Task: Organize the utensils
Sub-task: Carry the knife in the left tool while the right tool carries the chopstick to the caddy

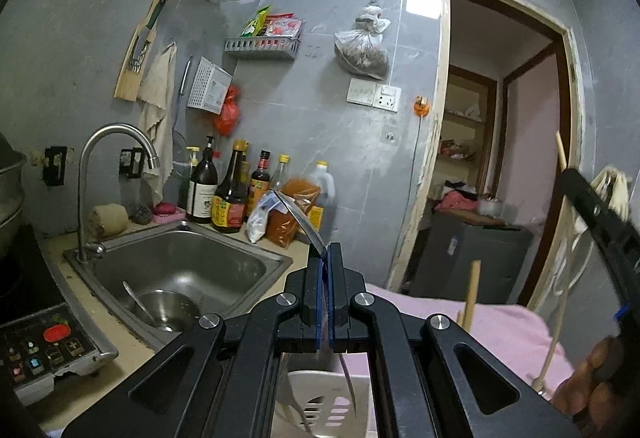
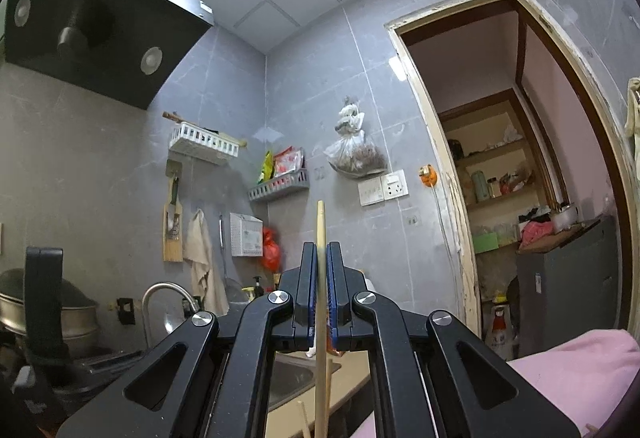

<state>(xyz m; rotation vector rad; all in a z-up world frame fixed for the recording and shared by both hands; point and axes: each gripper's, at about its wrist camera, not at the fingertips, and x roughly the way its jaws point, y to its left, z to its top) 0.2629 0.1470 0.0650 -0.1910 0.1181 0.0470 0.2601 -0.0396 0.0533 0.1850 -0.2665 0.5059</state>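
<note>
My left gripper (image 1: pixel 325 250) is shut on a metal utensil (image 1: pixel 300 218); its thin curved blade-like end sticks up past the fingertips, and its lower part hangs over a white slotted plastic holder (image 1: pixel 320 402) below. My right gripper (image 2: pixel 322 248) is shut on a wooden chopstick (image 2: pixel 321 226) held upright; a second chopstick end (image 2: pixel 305 418) shows below. In the left wrist view the right gripper (image 1: pixel 600 222) is at the right edge with chopsticks (image 1: pixel 472 290) standing near it.
A steel sink (image 1: pixel 188 262) with a bowl and spoon (image 1: pixel 160 306) lies left, with a tap (image 1: pixel 116 166) and sauce bottles (image 1: pixel 228 194) behind it. An induction cooker (image 1: pixel 44 350) sits front left. A pink cloth (image 1: pixel 500 326) covers the surface at right. A doorway (image 1: pixel 500 158) opens at right.
</note>
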